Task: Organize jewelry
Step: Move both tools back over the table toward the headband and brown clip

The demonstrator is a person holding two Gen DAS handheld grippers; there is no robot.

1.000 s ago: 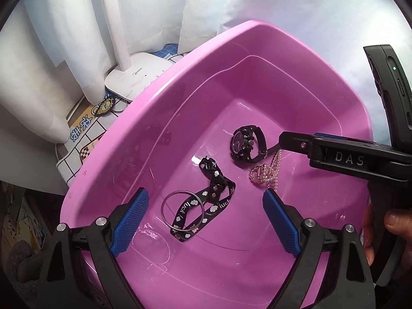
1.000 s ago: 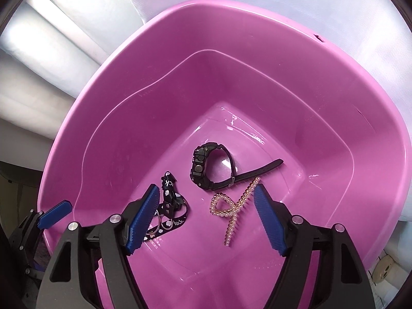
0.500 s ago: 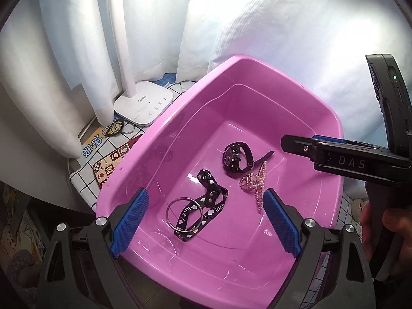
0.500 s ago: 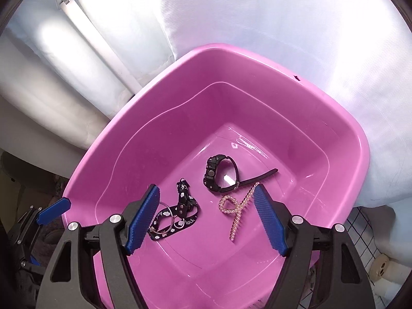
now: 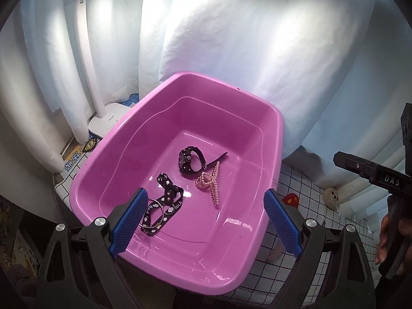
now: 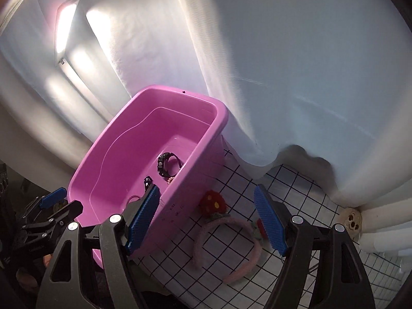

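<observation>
So both hand-held grippers are hanging above the scene with their blue pads spread wide and nothing between them. The left hand-held gripper (image 5: 203, 220) is looking down into the glossy pink plastic tub (image 5: 279, 139), which is sitting right ahead of it on the desk covered by a white cloth with a black grid (image 6: 296, 188).

Lying on the tub floor, straight ahead of the left hand-held gripper: a chunky black digital wristwatch (image 5: 189, 163), and just to its right, touching the strap end, a pink pearl-bead hair clip (image 5: 209, 181). Closer in, just by the left pad, there's a black ribbon strap with white cloud prints (image 5: 167, 202) lying across a thin silver metal ring (image 5: 153, 215).

The right hand-held gripper (image 6: 206, 221) is hovering off to the right of the tub, over the desk. Between and just below its pads a fuzzy pink headband (image 6: 226, 249) is lying flat, with a red felt flower piece (image 6: 212, 202) sitting near the tub's outer wall, ahead of its left pad. Further off to its right, by the white curtain (image 6: 296, 64), there's a small cream skull-shaped trinket (image 6: 351, 220).

Ahead-left of the left hand-held gripper, a white desk lamp base (image 5: 108, 122) is standing beside the tub.
</observation>
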